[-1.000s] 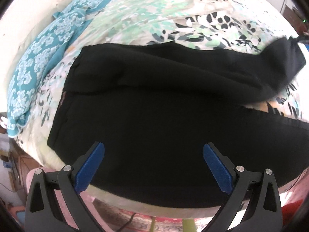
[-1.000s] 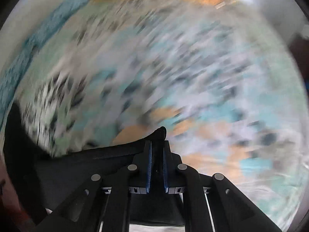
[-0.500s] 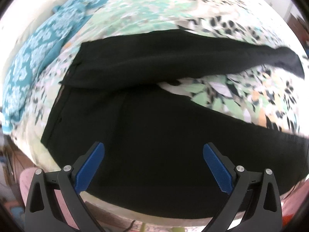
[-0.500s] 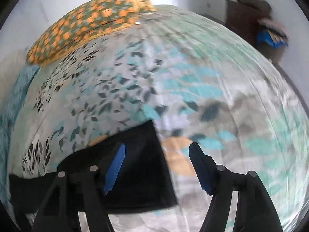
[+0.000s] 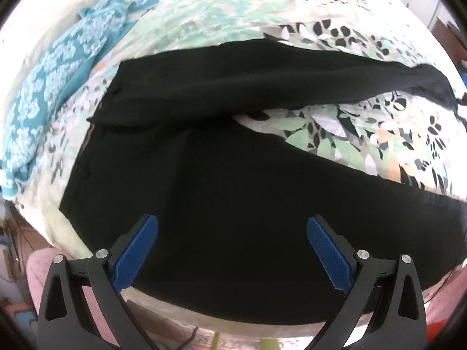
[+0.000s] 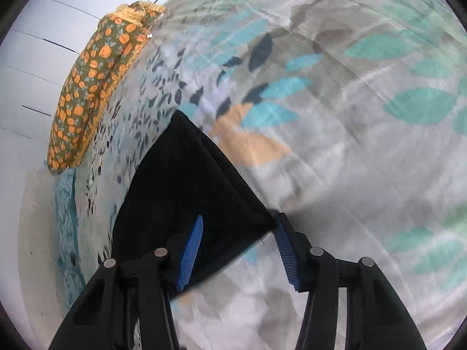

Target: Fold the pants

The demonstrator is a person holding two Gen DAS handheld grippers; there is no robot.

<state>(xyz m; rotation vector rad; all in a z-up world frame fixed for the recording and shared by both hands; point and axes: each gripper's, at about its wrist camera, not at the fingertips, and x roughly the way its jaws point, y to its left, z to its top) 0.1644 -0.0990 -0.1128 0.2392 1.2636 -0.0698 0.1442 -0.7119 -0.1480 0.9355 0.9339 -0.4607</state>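
Note:
Black pants (image 5: 233, 189) lie flat on the leaf-print bedsheet (image 5: 204, 14), waist at the left. One leg (image 5: 248, 78) runs along the far side and the other along the near bed edge, with sheet showing between them. My left gripper (image 5: 232, 220) hangs open over the seat of the pants and holds nothing. In the right wrist view the leg end (image 6: 186, 180) lies on the sheet. Its hem corner sits between the blue pads of my right gripper (image 6: 239, 217). The jaws are closing, and a gap still shows between the pads.
A teal floral cloth (image 5: 58, 67) lies along the bed's left side. An orange-print pillow (image 6: 93, 81) rests at the head, against a white wall (image 6: 43, 29). The bed's near edge and the floor show under my left gripper. Bare sheet (image 6: 350, 116) spreads to the right of the leg end.
My right gripper let go of the leg end, opened wide, rolled and sank, and now narrows around the hem corner. The far leg swung away from the near one. My left gripper stayed put.

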